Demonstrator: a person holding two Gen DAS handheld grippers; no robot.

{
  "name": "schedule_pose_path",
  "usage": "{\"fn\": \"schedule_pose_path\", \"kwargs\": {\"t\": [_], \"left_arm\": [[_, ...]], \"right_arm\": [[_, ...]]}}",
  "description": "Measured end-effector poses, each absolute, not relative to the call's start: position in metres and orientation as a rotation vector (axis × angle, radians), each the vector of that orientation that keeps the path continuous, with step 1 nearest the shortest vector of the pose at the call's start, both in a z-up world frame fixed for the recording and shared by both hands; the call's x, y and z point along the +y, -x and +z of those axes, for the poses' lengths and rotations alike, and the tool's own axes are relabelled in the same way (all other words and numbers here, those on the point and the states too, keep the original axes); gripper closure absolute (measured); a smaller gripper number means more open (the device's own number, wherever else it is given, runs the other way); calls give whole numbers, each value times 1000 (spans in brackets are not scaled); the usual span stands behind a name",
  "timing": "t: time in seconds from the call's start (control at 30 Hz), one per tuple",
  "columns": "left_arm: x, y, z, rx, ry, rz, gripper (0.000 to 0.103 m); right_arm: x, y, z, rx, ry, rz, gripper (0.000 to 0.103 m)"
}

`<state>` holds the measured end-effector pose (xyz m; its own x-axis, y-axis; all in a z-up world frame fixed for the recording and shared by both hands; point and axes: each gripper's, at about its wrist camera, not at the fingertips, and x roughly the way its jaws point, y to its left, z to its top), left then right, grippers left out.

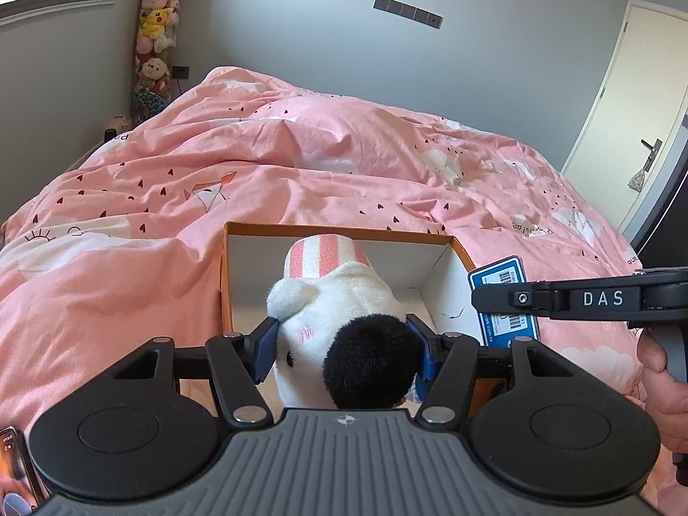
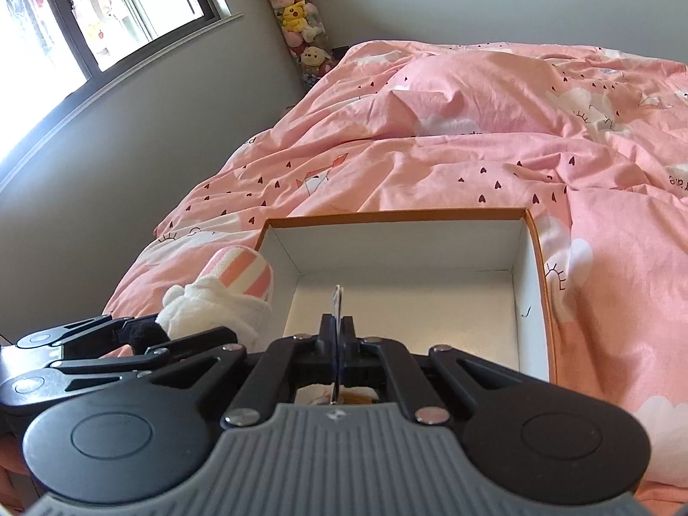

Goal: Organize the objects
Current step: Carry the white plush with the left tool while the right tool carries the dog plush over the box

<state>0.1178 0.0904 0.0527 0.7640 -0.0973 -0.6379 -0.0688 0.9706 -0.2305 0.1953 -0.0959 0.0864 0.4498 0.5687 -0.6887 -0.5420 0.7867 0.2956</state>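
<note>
Above the open box (image 2: 533, 284) on the bed, our left gripper (image 1: 342, 346) clamps the plush toy (image 1: 335, 301) while our right gripper (image 2: 336, 329) pinches a blue card (image 1: 499, 277)

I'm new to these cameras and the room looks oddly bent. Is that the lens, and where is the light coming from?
Yes, the lens: in the left wrist view the door bows and the corners go dark; in the right wrist view the window curves and is blown out white by daylight, which lights the pink duvet and white box evenly, with soft shadows.
</note>
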Motion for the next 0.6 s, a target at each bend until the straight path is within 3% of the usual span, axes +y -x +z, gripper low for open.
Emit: {"fn": "schedule_pose_path", "kwargs": {"t": [0.4, 0.6], "left_arm": [[102, -142, 52, 689, 285, 30, 34], [100, -154, 36, 722, 248, 37, 34]], "right_arm": [[-77, -214, 117, 733, 24, 698, 103], [-56, -221, 107, 719, 70, 736, 103]]}}
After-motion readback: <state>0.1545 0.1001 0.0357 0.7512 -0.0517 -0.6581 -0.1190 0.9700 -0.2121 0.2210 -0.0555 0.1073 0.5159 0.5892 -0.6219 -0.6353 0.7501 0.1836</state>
